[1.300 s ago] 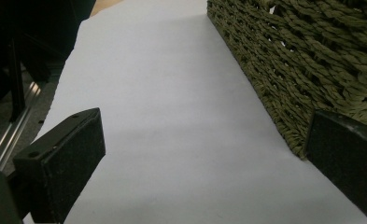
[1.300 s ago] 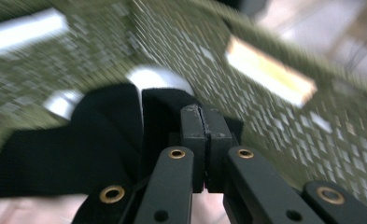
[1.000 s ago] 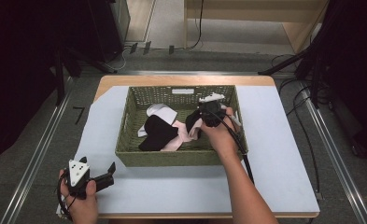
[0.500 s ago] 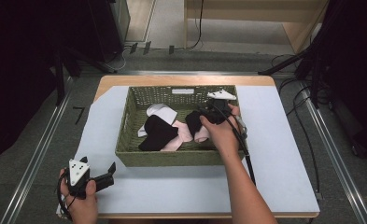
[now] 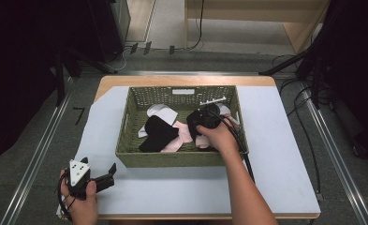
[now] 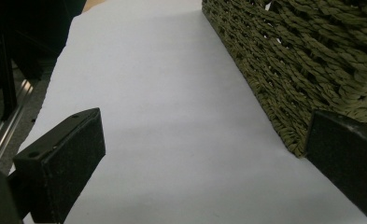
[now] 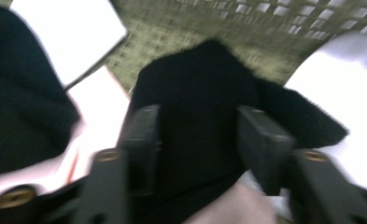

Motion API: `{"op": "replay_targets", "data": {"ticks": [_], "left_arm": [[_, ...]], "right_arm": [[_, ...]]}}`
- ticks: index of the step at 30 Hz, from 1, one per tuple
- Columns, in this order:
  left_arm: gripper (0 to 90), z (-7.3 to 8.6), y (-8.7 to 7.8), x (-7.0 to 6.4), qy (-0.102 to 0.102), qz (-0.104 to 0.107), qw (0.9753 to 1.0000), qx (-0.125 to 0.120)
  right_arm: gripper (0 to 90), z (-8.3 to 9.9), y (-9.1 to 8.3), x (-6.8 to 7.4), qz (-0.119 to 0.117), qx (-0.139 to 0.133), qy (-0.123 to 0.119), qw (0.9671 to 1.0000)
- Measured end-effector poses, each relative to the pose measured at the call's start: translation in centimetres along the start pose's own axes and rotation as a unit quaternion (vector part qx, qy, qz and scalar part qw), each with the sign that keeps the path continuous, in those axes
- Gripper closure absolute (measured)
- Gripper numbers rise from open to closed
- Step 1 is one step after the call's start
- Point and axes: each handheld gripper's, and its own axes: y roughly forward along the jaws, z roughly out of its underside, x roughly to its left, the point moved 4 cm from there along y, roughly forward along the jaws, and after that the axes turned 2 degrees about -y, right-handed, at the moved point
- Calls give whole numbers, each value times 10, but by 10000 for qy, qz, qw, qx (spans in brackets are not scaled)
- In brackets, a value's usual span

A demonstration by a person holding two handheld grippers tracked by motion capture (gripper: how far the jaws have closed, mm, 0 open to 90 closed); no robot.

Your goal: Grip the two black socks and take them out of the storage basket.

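Observation:
An olive woven basket [image 5: 172,159] stands mid-table with a black sock [image 5: 157,132], a white sock [image 5: 160,111] and a pink sock [image 5: 181,131] in it. My right gripper [image 5: 200,123] is down inside the basket's right half. In the right gripper view, which is blurred, its jaws press both sides of a second black sock [image 7: 200,79], so the right gripper [image 7: 200,140] is shut on it. White cloth [image 7: 340,84] and pink cloth [image 7: 97,102] lie beside it. My left gripper [image 5: 109,176] rests open on the white tabletop near the front left corner. Nothing sits between the left gripper [image 6: 204,154] jaws.
The basket's woven wall [image 6: 288,60] rises just right of the left gripper. A white sheet [image 5: 284,154] covers the table around the basket. Metal rails [image 5: 36,154] run along the floor on both sides, and cables [image 5: 308,103] lie at the back right.
The right gripper has dropped from above the basket's back right down onto a black sock. The left gripper has stayed put.

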Motion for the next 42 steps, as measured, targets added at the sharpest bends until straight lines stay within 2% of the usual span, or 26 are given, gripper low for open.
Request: {"op": "replay_targets", "data": {"ticks": [3, 6, 11, 14, 19, 21, 24, 25, 29, 35, 38, 40, 42], "left_arm": [[0, 0, 0, 0, 1, 5, 10000, 0], [0, 0, 0, 0, -2, 8, 10000, 3], [0, 0, 0, 0, -1, 7, 10000, 6], [0, 0, 0, 0, 0, 9, 10000, 3], [0, 0, 0, 0, 6, 9, 10000, 8], [0, 0, 0, 0, 2, 3, 10000, 11], [0, 0, 0, 0, 9, 6, 10000, 18], [0, 0, 0, 0, 7, 9, 10000, 17], [0, 0, 0, 0, -3, 5, 10000, 12], [0, 0, 0, 0, -10, 13, 10000, 24], [0, 0, 0, 0, -16, 19, 10000, 16], [0, 0, 0, 0, -29, 27, 10000, 21], [0, 0, 0, 0, -27, 19, 10000, 20]], "right_arm": [[773, -3, -6, 0, -24, 23, -40, 10000], [819, -5, -12, 0, -51, -42, -58, 10000], [839, -13, -24, 4, 8, -545, -288, 9981], [839, -18, -32, 5, 30, -935, -351, 9950], [837, -22, -41, 7, 52, -1287, -374, 9910], [833, -25, -47, 8, -24, -1614, -401, 9861], [819, -27, -54, 9, -61, -1944, -396, 9801], [813, -27, -54, 9, -107, -1954, -362, 9800], [819, -23, -48, 7, -69, -1588, -242, 9870], [812, -23, -48, 7, -86, -1549, -146, 9878], [812, -25, -53, 8, -91, -1699, -166, 9853], [815, -27, -59, 9, -103, -1943, -204, 9807], [815, -28, -66, 10, -54, -2245, -290, 9740]]}}
